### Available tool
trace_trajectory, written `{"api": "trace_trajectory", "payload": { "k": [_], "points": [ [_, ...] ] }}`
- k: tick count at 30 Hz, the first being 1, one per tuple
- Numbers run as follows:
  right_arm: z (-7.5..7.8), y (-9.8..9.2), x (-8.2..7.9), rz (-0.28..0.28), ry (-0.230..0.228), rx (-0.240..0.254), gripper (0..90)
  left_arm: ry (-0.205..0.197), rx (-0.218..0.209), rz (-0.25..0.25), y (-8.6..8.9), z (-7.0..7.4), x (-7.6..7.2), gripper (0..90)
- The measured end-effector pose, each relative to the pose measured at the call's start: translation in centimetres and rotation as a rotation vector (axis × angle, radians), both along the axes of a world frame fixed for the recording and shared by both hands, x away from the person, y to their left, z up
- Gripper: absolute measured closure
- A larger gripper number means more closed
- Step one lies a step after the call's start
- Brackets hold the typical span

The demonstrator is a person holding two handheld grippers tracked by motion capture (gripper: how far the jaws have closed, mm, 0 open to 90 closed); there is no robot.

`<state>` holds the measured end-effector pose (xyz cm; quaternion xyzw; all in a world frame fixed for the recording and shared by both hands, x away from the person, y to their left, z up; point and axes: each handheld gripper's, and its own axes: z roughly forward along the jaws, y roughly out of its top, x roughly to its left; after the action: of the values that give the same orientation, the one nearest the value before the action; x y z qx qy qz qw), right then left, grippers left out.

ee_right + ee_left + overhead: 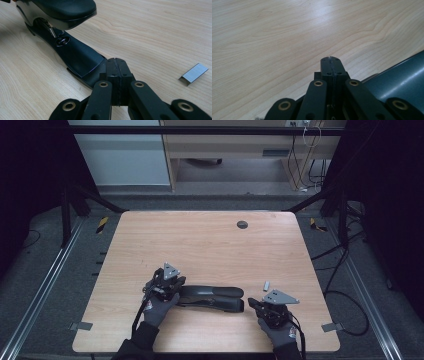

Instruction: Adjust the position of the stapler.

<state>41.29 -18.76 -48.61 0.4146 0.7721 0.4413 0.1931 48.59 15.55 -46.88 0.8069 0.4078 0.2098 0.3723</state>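
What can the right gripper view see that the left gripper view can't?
The right gripper view shows the stapler's open front end, its top arm lifted off the base, and a small strip of staples lying on the wood. The left gripper view shows a smooth dark side of the stapler at its right edge. Both share the wooden table and a pair of black fingers pressed together, the left gripper and the right gripper.

Bare wooden table (200, 240) with a grommet hole (242, 224).
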Motion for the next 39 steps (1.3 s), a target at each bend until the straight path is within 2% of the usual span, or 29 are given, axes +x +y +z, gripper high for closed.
{"api": "trace_trajectory", "payload": {
  "k": [10, 12, 20, 24, 27, 32, 37, 39],
  "points": [
    [-0.1, 0.1, 0.0, -0.005, 0.012, 0.0, 90.0, -0.018, 0.013, -0.006, 0.3, 0.0, -1.6, 90.0],
    [-0.2, 0.2, 0.1, 0.0, 0.001, -0.005, 90.0, -0.027, 0.009, -0.006, 0.3, 0.0, -1.8, 90.0],
    [0.0, 0.1, 0.1, -0.007, 0.002, 0.009, 90.0, -0.115, -0.016, 0.028, 1.4, 1.5, -3.0, 86.9],
    [0.1, -0.1, 0.1, -0.015, 0.0, 0.014, 86.7, -0.172, 0.012, 0.037, 1.7, 2.4, -3.9, 79.1],
    [0.0, -0.4, 0.3, -0.02, 0.002, 0.009, 83.1, -0.193, 0.005, 0.035, 1.8, 3.0, -4.3, 72.4],
    [0.3, -1.0, 0.6, -0.034, -0.009, 0.016, 75.0, -0.207, -0.017, 0.015, 1.3, 3.6, -5.0, 61.3],
    [0.3, -1.5, 0.7, -0.048, -0.016, 0.014, 66.0, -0.225, -0.005, 0.001, 0.5, 4.0, -5.3, 51.6],
    [0.2, -1.6, 0.7, -0.048, -0.008, 0.009, 63.2, -0.219, -0.012, -0.011, 0.1, 4.0, -5.3, 49.1]
  ]
}}
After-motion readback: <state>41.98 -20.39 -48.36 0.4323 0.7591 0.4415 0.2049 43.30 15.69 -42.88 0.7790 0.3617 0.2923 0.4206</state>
